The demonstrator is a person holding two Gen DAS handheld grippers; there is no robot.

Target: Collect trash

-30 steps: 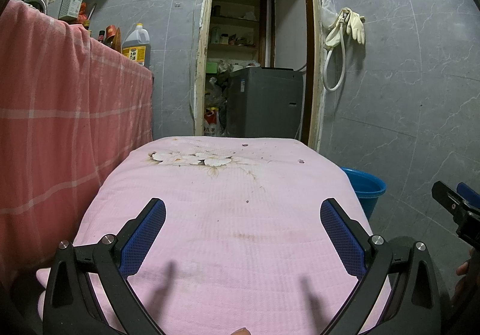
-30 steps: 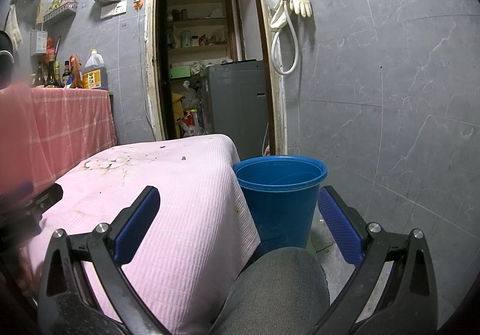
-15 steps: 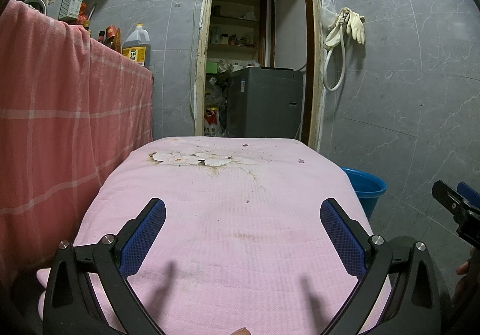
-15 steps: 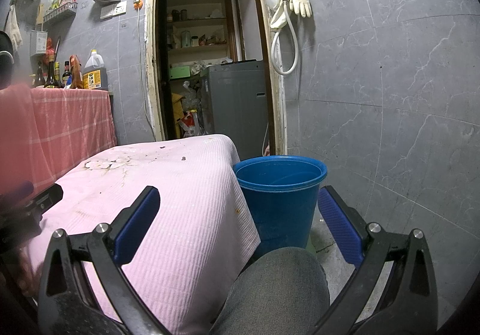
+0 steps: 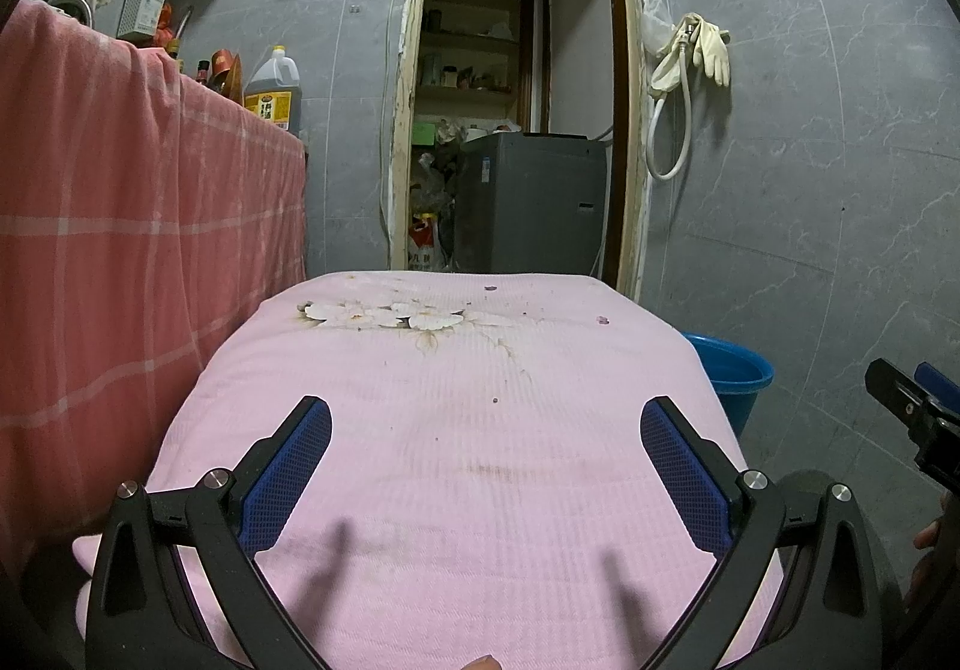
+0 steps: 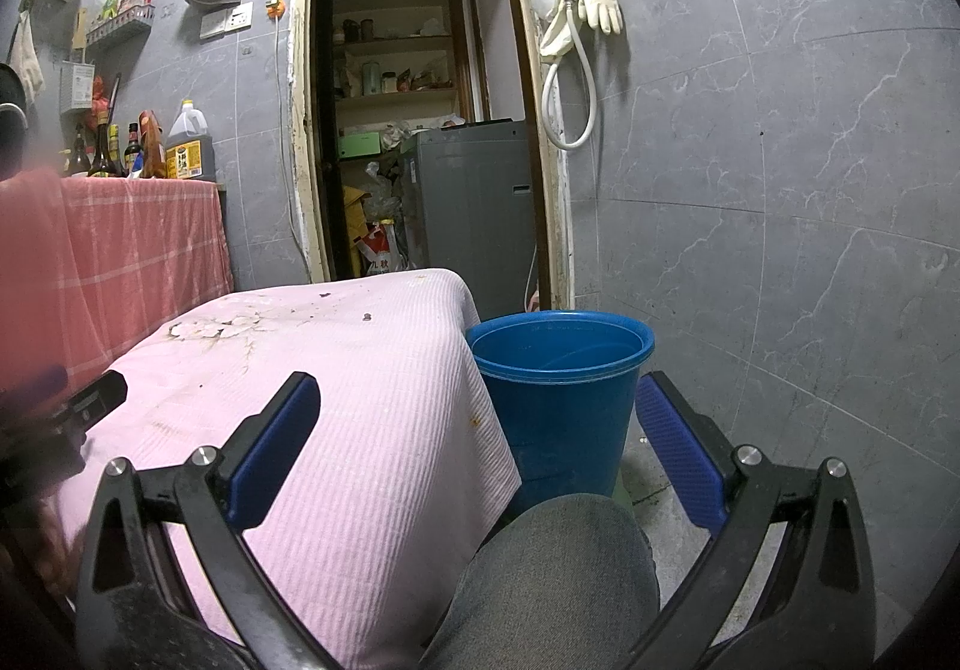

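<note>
The left tongs (image 5: 485, 469) hang above the near end of a desk draped in a pink cloth (image 5: 480, 430), blue pads spread wide with nothing between them. Ahead of them, past a white flower print (image 5: 390, 316), small dark scraps (image 5: 602, 319) lie scattered near the far edge of the cloth; one tiny crumb (image 5: 495, 400) sits closer, just beyond the fingertips. The right tongs (image 6: 477, 439) are likewise spread wide and empty, held over the desk's right corner and a grey-trousered knee (image 6: 558, 568). Between their fingers, just beyond, stands a blue plastic bucket (image 6: 561, 370) on the floor, touching the hanging cloth.
</note>
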